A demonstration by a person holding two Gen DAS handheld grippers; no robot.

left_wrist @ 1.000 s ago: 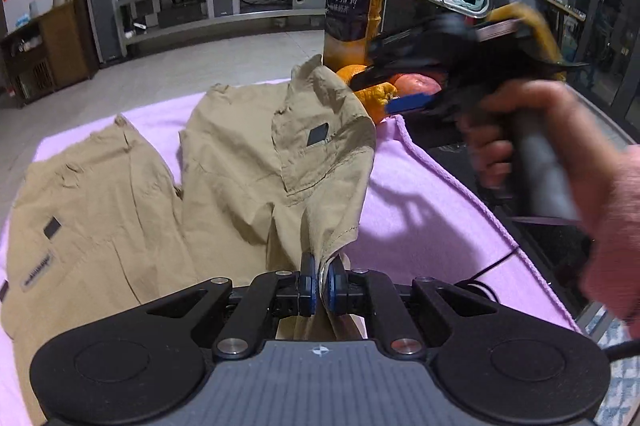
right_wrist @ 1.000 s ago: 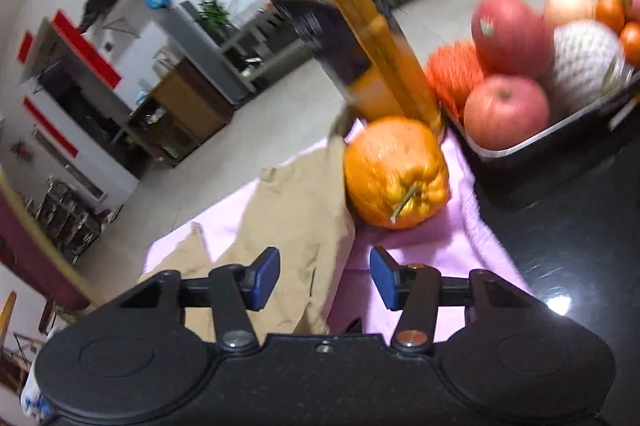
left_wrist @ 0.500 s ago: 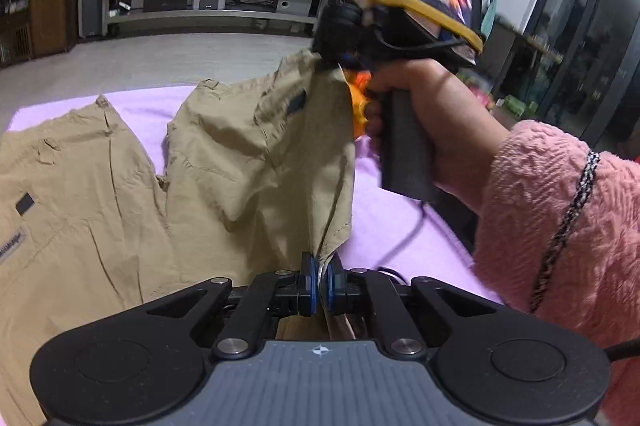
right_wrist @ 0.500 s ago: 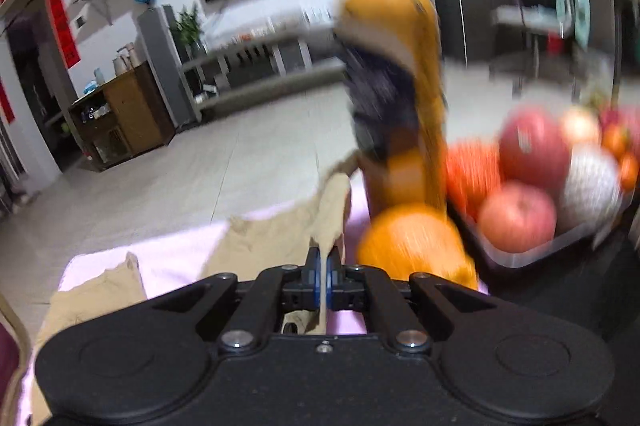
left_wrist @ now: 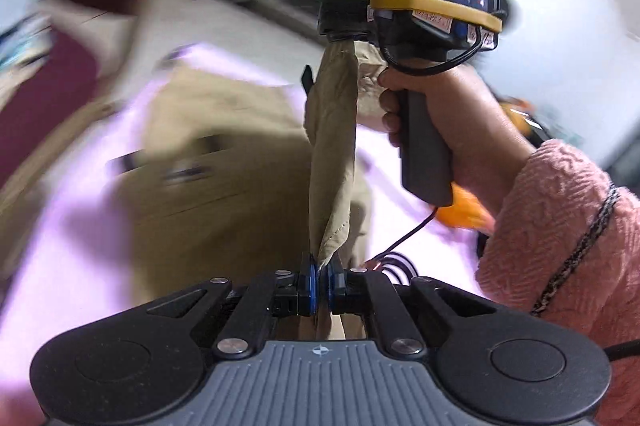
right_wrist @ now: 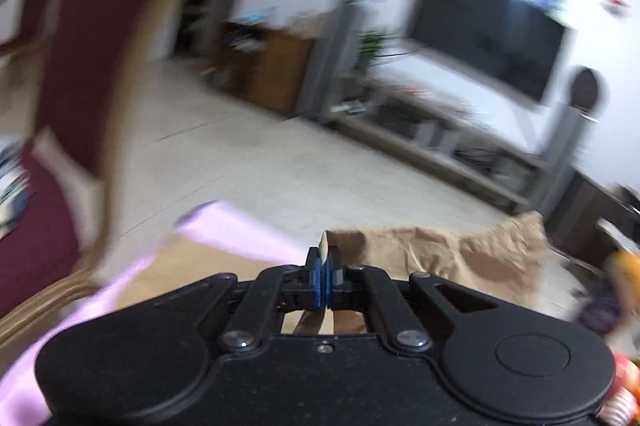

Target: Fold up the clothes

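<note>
Khaki trousers (left_wrist: 224, 162) lie on a pink cloth (left_wrist: 72, 226) over the table. My left gripper (left_wrist: 322, 272) is shut on one corner of a trouser edge, and a taut strip of the fabric (left_wrist: 334, 146) rises from it. In the left wrist view the right gripper (left_wrist: 344, 36), held by a hand in a pink sleeve, grips the other end of that strip above the table. The right wrist view shows my right gripper (right_wrist: 323, 266) shut on khaki fabric, with more of the trousers (right_wrist: 452, 258) spread behind it.
An orange fruit (left_wrist: 464, 210) and a black cable (left_wrist: 400, 242) lie on the cloth behind the hand. A dark red sofa (right_wrist: 48, 226) stands at the left. The floor (right_wrist: 280, 166), a TV (right_wrist: 488, 38) and a low shelf unit are beyond the table.
Both grippers have lifted the trouser edge off the table and swung left with it. The right gripper closed on the fabric a second ago and stays shut. Both views are blurred by motion.
</note>
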